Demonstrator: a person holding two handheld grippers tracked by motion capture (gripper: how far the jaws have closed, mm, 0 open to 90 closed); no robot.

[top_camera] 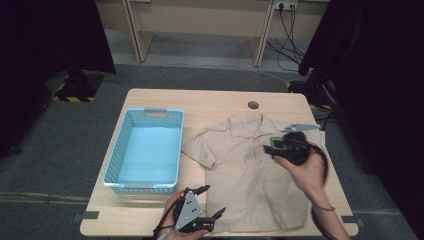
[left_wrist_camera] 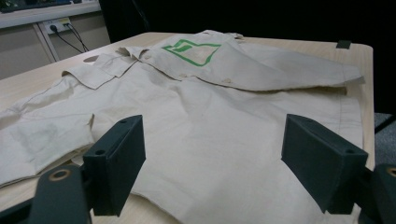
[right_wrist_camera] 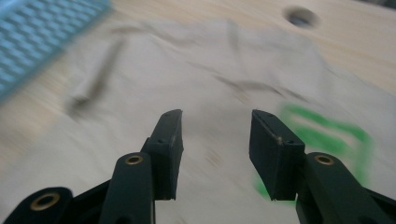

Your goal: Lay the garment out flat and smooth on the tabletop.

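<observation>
A beige short-sleeved shirt (top_camera: 245, 175) lies front up on the wooden table (top_camera: 210, 102), collar toward the far edge. Its right side is folded inward, and a green logo (left_wrist_camera: 191, 51) shows on the fold. My left gripper (top_camera: 215, 200) is at the shirt's near left hem corner, open, with the cloth (left_wrist_camera: 210, 154) spread just past its jaws (left_wrist_camera: 212, 135). My right gripper (top_camera: 269, 148) hovers over the chest beside the green logo (right_wrist_camera: 327, 130), open with nothing between its jaws (right_wrist_camera: 215, 121). The right gripper view is blurred.
An empty light blue plastic basket (top_camera: 114, 155) stands on the table's left half, close to the shirt's left sleeve. A round cable hole (top_camera: 253, 105) is in the tabletop beyond the collar. Dark curtains and grey floor surround the table.
</observation>
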